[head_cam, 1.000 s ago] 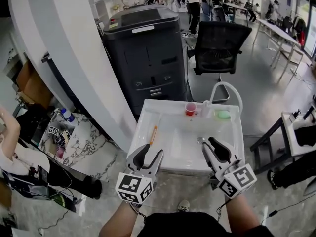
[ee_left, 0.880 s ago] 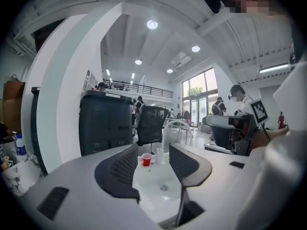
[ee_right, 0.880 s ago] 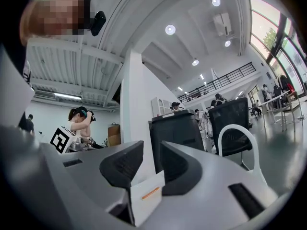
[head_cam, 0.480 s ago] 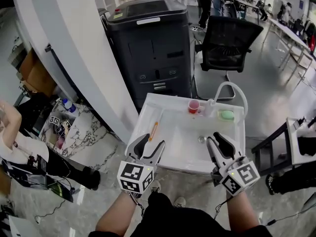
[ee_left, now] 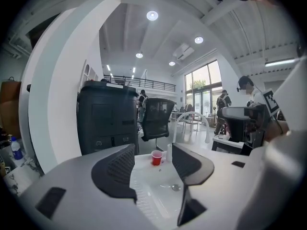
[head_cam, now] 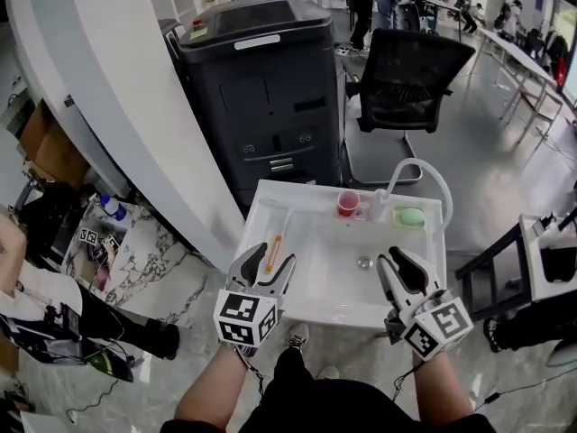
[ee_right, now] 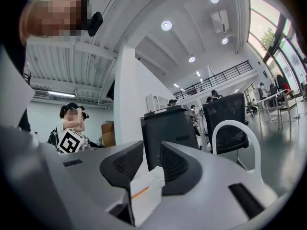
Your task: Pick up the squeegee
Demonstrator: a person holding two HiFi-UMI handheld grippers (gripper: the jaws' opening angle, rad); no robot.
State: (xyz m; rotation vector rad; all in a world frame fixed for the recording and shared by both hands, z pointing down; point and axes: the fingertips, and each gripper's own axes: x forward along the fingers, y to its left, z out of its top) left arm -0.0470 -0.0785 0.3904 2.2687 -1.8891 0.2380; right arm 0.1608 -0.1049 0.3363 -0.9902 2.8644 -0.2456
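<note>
A white curved wall (head_cam: 108, 106) sweeps down your left side, with a big black printer (head_cam: 257, 88) standing against it and a black office chair (head_cam: 406, 75) to the printer's right. In front of you, below both, sits the white basin (head_cam: 329, 278), with a white hose (head_cam: 429, 173) looping over its far right corner.

Your left claw (head_cam: 272, 255) hovers at the basin's near left edge. Its jaws have just been opening and now stand wide and released, with nothing gripped. Through the gap its own view shows only the basin floor, the cup and the drain farther off. Your right claw (head_cam: 393, 258) hangs over the near right part of the basin, its jaws also parted and holding nothing.

The squeegee (head_cam: 277, 242), with its orange handle, lies inside the basin along the left side, just ahead of your left claw's tips and untouched by them.

At the far rim stands a red cup (head_cam: 348, 203), and a green soap (head_cam: 410, 216) rests to its right beneath the hose. The small round drain (head_cam: 364, 262) sits mid-basin, just beside your right claw.
</note>
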